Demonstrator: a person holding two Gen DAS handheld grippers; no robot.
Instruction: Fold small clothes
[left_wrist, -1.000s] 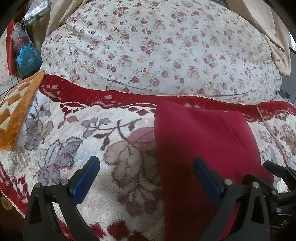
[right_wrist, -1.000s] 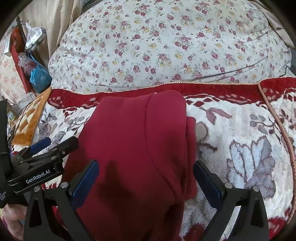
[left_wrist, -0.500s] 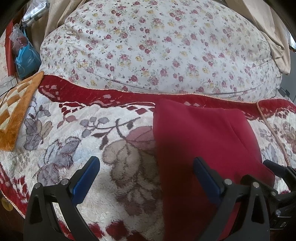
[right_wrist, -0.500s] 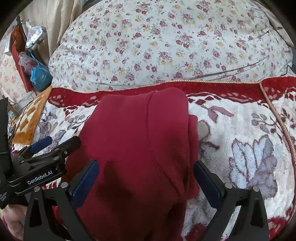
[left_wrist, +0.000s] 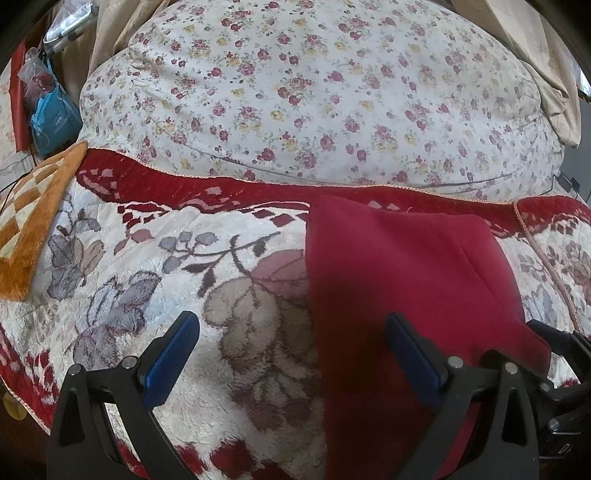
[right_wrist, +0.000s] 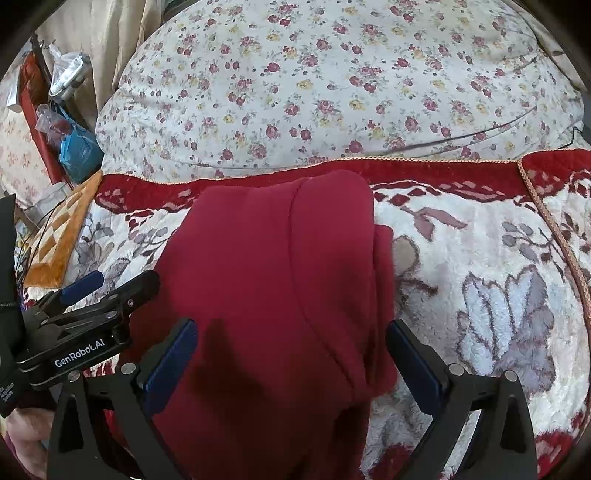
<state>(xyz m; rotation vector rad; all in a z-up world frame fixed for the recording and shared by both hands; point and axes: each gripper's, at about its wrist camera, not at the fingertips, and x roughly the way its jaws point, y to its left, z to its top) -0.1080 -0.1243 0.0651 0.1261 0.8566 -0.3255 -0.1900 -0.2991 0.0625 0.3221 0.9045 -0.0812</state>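
The folded dark-red garment (right_wrist: 280, 280) lies flat on the flowered fleece blanket (left_wrist: 155, 295) of the bed; the right gripper (right_wrist: 291, 354) hangs spread above it; the left gripper (left_wrist: 291, 350), also spread, straddles its left edge.

I see a plush flowered blanket (right_wrist: 480, 258) with a red border covering the bed. On it lie the folded red garment (right_wrist: 277, 277), a floral duvet (left_wrist: 314, 92) and an orange checked mat (left_wrist: 29, 221).

Red garment's (right_wrist: 280, 288) near end cut off below the frame.
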